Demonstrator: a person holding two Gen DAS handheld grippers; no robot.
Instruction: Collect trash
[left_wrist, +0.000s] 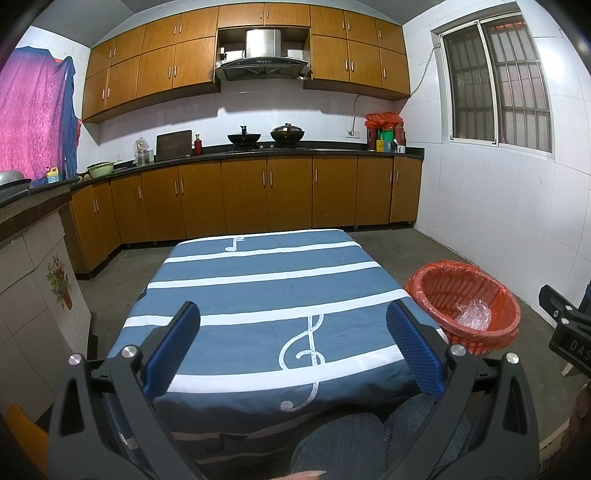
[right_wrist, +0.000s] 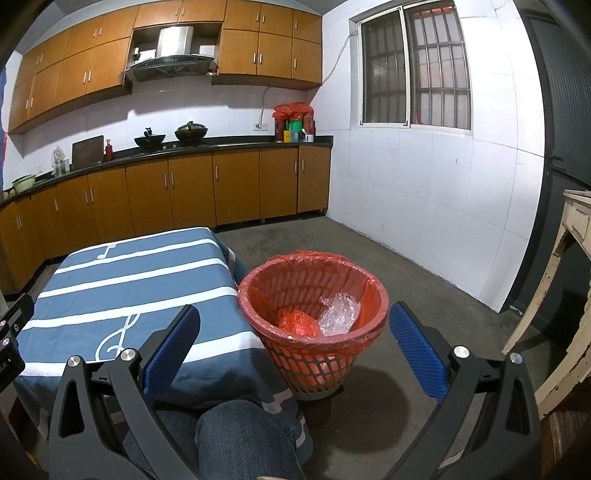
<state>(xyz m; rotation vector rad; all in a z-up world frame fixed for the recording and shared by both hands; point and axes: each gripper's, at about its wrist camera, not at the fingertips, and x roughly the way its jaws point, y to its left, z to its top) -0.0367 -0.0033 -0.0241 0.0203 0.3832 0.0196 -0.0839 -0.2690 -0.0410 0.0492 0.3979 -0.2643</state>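
A red mesh trash basket (right_wrist: 314, 354) with a red liner stands on the floor right of the table; it also shows in the left wrist view (left_wrist: 465, 306). Inside lie crumpled clear bubble wrap (right_wrist: 340, 310) and a red plastic bag (right_wrist: 297, 323). My left gripper (left_wrist: 293, 343) is open and empty above the blue striped tablecloth (left_wrist: 258, 280). My right gripper (right_wrist: 295, 347) is open and empty, held in front of the basket, jaws wide apart. The right gripper's body (left_wrist: 565, 325) shows at the right edge of the left wrist view.
The table (right_wrist: 129, 280) carries only the music-note cloth. The person's jeans-clad knees (right_wrist: 240, 435) are at the near edge. Kitchen cabinets (left_wrist: 258, 195) and a counter with woks stand behind. A worn wooden table (right_wrist: 569, 295) stands at the right. Concrete floor surrounds the basket.
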